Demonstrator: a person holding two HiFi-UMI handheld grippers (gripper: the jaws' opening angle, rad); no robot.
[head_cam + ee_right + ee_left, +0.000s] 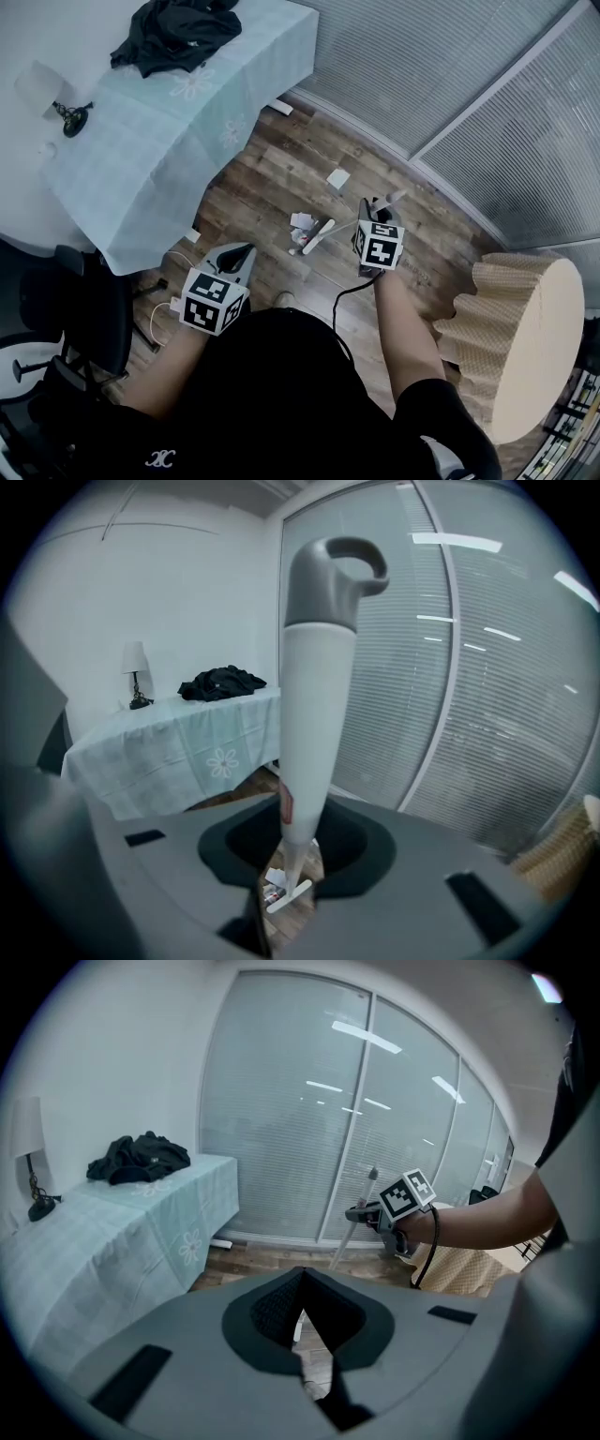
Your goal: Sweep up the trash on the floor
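My right gripper (375, 216) is shut on a white broom handle (349, 225) that has a grey hook at its top (330, 574). The handle slants down to the small broom head (316, 235) on the wooden floor. In the right gripper view the handle (314, 724) passes between the jaws, and the head (288, 894) rests beside scraps of paper (275, 878). Paper trash (302, 221) lies beside the head, with another white scrap (337, 177) farther off. My left gripper (239, 258) hangs low at the left, shut and holding nothing (302, 1335). The left gripper view shows the right gripper (380, 1211) and the handle.
A table under a pale green cloth (187, 122) carries a black garment (173, 33) and a small lamp (70, 117). A black chair (75, 319) stands at the left and a corrugated cardboard drum (525, 337) at the right. White cable (167, 305) lies on the floor. Blinds (450, 66) close the far side.
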